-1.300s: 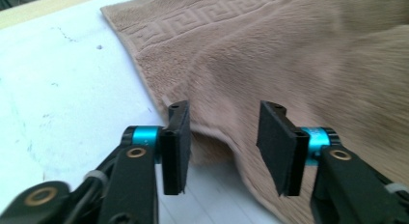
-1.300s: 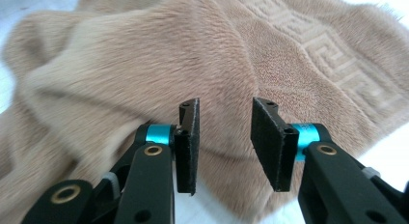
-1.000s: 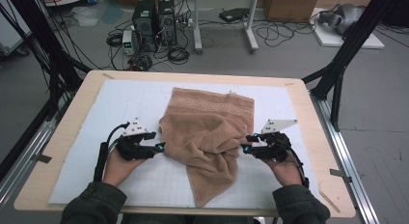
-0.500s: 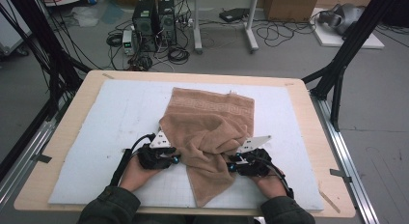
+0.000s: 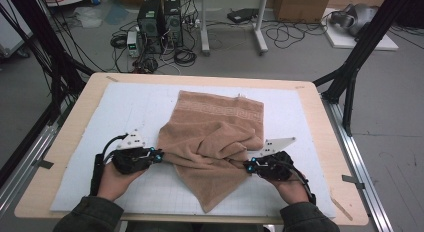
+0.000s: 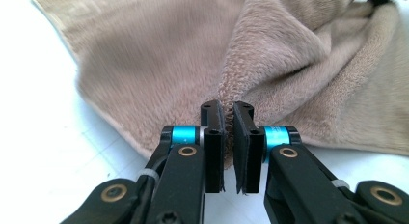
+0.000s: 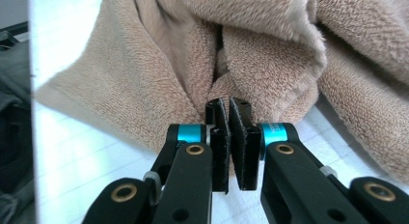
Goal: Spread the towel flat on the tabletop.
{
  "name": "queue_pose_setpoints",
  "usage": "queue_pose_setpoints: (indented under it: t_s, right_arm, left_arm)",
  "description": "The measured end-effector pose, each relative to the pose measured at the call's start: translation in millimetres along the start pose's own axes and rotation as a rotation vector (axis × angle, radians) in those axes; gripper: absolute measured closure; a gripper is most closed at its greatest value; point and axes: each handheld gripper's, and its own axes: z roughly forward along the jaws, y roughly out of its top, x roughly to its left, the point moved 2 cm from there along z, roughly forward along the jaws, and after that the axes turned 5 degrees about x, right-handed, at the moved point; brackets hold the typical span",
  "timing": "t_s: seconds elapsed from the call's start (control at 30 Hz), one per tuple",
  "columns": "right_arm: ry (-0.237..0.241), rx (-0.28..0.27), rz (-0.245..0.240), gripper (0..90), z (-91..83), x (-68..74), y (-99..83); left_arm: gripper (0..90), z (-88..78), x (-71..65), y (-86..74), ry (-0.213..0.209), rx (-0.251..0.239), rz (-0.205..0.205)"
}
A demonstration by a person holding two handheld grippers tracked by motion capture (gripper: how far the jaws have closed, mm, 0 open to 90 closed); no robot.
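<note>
Grasp step: your left gripper (image 5: 159, 155) and right gripper (image 5: 248, 165), jaws just closing, pinch opposite edges of crumpled brown towel (image 5: 215, 137) mid-mat (image 5: 75, 157). Next, likely: lift together, spread flat.

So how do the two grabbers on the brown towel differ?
The left gripper bites the towel at its left edge, where the cloth lies fairly flat; the right gripper bites its right side, deep in bunched folds. The left sits slightly farther up the table than the right. Both have just been closing and pinch towel between their pads.

Fluffy, seemingly terry-cloth towel (image 5: 215, 137)
</note>
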Motion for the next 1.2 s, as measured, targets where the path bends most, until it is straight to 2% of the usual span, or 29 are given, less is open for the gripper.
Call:
queue_pose_setpoints:
  t_s: [0.07,0.1,0.2,0.3,0.37,0.43,0.47,0.57,0.63,0.67,0.7,0.77,0.8,0.83,0.87,0.9,0.93,0.97,1.0,1.03,1.13,1.2]
  right_arm:
    - [-0.003,-0.004,-0.014,87.2,-7.6,3.6,3.8]
    - [0.016,-0.018,-0.031,87.2,-13.8,8.5,7.6]
    - [0.020,-0.014,-0.044,87.1,-16.2,12.0,10.3]
    - [0.025,0.012,-0.052,87.0,-8.9,10.8,11.6]
    - [0.038,0.036,-0.040,86.9,7.6,7.5,9.1]
    - [0.056,0.040,-0.021,86.6,18.4,4.0,7.6]
    - [0.056,0.040,-0.021,86.6,18.4,4.0,7.6]
    - [0.076,0.047,-0.001,86.3,31.7,1.2,9.1]
    - [0.083,0.067,-0.011,86.2,42.4,4.9,15.4]
    - [0.083,0.067,-0.011,86.2,42.4,4.9,15.4]
    - [0.088,0.074,-0.025,86.2,50.0,8.2,20.8]
    - [0.092,0.088,-0.032,86.2,54.3,11.0,23.5]
    - [0.094,0.097,-0.041,86.2,58.6,13.8,26.3]
    - [0.100,0.114,-0.066,86.2,67.8,20.7,32.1]
    - [0.108,0.123,-0.073,86.2,71.7,24.9,34.8]
    - [0.116,0.125,-0.078,86.2,75.7,28.8,37.5]
    - [0.116,0.125,-0.078,86.2,75.7,28.8,37.5]
    - [0.125,0.131,-0.094,86.2,82.6,36.2,43.4]
    - [0.132,0.127,-0.098,86.2,85.6,39.5,46.3]
    - [0.144,0.122,-0.104,86.2,87.8,42.6,48.9]
    - [0.157,0.120,-0.123,85.4,90.4,48.5,52.4]
    - [0.153,0.123,-0.122,78.9,87.9,49.6,52.8]
  left_arm:
    - [83.7,-11.9,-4.2,2.1,-0.007,-0.017,0.008]
    - [83.7,-15.9,-6.1,3.1,-0.004,-0.018,0.014]
    - [83.7,-15.3,-5.8,5.3,0.022,0.000,0.023]
    - [83.6,1.3,5.8,8.9,0.057,0.022,-0.011]
    - [83.5,17.2,16.0,11.8,0.082,0.040,-0.041]
    - [83.5,34.2,26.7,15.7,0.113,0.076,-0.051]
    - [83.5,42.3,31.6,17.7,0.118,0.085,-0.076]
    - [83.5,61.7,46.8,23.1,0.132,0.124,-0.111]
    - [83.5,70.8,54.5,26.6,0.151,0.137,-0.121]
    - [83.5,74.5,58.2,27.3,0.157,0.135,-0.133]
    - [83.3,77.7,61.3,27.3,0.163,0.130,-0.147]
    - [83.0,80.7,67.3,27.3,0.154,0.139,-0.174]
    - [82.1,79.5,68.3,28.4,0.157,0.138,-0.170]
    - [76.0,77.2,67.6,29.3,0.166,0.137,-0.163]
    - [72.8,69.8,65.9,29.1,0.169,0.133,-0.153]
    - [69.9,69.8,65.9,29.1,0.169,0.133,-0.153]
    - [69.9,64.5,64.9,28.5,0.172,0.131,-0.141]
    - [64.5,59.1,63.6,27.4,0.177,0.123,-0.136]
    - [61.5,46.8,60.3,24.4,0.170,0.110,-0.138]
    - [60.1,46.8,60.3,24.4,0.170,0.110,-0.138]
    - [59.0,32.6,47.3,18.6,0.152,0.084,-0.110]
    - [58.0,28.3,37.2,14.8,0.131,0.078,-0.089]
